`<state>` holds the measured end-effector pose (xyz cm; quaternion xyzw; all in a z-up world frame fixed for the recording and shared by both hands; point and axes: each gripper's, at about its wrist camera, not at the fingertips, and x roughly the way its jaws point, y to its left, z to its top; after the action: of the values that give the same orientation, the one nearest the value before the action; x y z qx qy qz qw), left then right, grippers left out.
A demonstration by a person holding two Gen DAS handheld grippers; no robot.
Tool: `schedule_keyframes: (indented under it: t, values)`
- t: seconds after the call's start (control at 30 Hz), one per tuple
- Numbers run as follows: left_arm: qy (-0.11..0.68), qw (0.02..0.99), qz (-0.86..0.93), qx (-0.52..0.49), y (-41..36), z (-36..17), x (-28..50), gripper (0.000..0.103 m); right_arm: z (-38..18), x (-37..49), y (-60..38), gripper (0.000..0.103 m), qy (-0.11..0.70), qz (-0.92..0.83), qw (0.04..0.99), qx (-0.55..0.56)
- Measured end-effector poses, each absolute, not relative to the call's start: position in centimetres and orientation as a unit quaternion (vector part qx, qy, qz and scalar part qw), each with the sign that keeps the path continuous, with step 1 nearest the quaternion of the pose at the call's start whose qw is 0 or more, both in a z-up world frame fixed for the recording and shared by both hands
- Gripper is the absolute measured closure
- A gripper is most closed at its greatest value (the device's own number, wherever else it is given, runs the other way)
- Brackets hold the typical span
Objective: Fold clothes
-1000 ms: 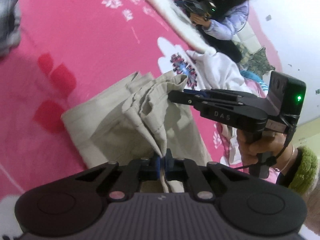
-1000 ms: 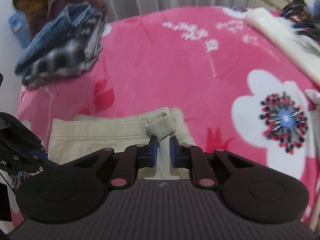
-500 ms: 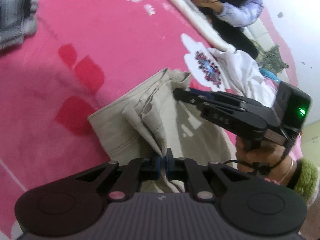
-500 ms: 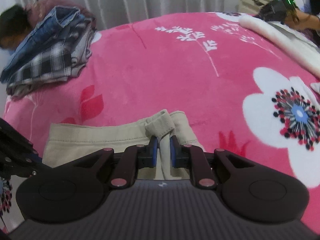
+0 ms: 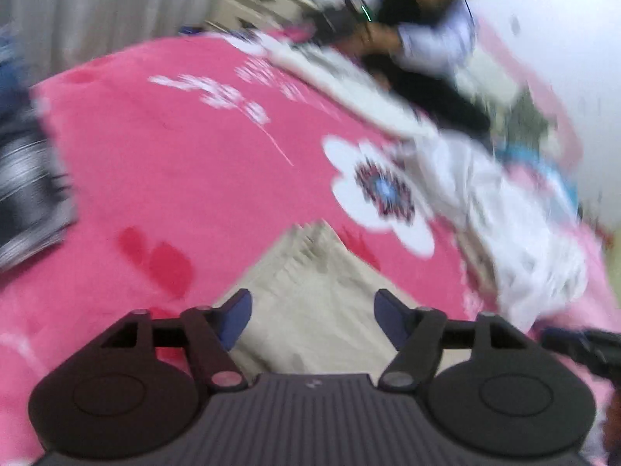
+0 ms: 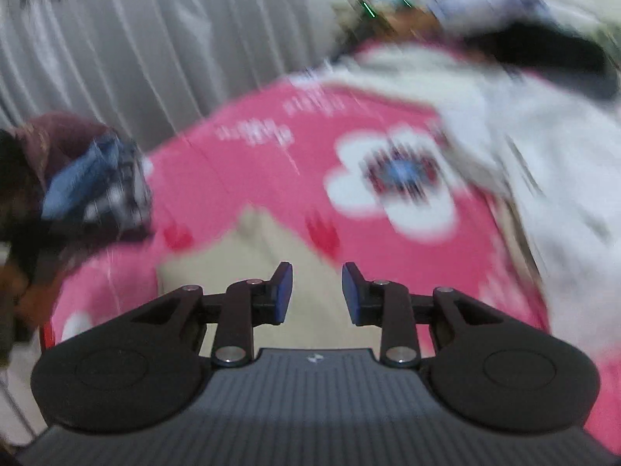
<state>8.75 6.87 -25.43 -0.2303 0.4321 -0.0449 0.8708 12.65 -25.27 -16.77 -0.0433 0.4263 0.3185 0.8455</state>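
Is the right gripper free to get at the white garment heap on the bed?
Probably yes: the right gripper has just opened its jaws, nothing between them, and the white garment heap lies uncovered ahead to the right.

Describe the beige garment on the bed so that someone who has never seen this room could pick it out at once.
Start from the pink blanket that covers the bed, and find its big white flower print. The beige garment lies flat just in front of that flower, nearest the cameras. It is the only plain tan piece: the clothes pile at the left is blue and checked, and the white clothes lie rumpled at the right.
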Motion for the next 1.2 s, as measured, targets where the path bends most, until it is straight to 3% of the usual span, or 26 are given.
schedule_keyframes:
  t: [0.13,0.23,0.43,0.67,0.83,0.93,1.2]
  values:
    - [0.461,0.868,-0.077,-0.169,2.9,-29.0,13.1,0.038,-20.7,8.6,-27.9,0.079,0.496,0.264,0.824,-0.068]
    - [0.466,0.873,-0.059,-0.133,2.1,-31.5,15.1,0.047,-23.8,7.1,-28.3,0.080,0.495,0.236,0.832,-0.083]
    - [0.464,0.879,-0.065,-0.088,1.3,-31.7,15.0,0.045,-30.0,6.3,-33.8,0.087,0.503,0.130,0.850,-0.082]
    - [0.473,0.874,-0.067,-0.084,1.3,-31.5,15.4,0.043,-27.6,7.6,-36.9,0.090,0.474,0.096,0.875,0.002]
    - [0.477,0.874,-0.069,-0.064,0.8,-31.4,15.5,0.041,-31.2,10.5,-37.8,0.097,0.476,0.077,0.876,0.019]
    - [0.485,0.870,-0.072,-0.055,0.6,-31.0,15.6,0.039,-28.7,8.7,-37.8,0.091,0.462,0.046,0.886,0.012]
    - [0.500,0.862,-0.070,-0.043,0.6,-30.1,15.6,0.035,-25.2,4.7,-34.1,0.091,0.479,0.138,0.867,-0.015]
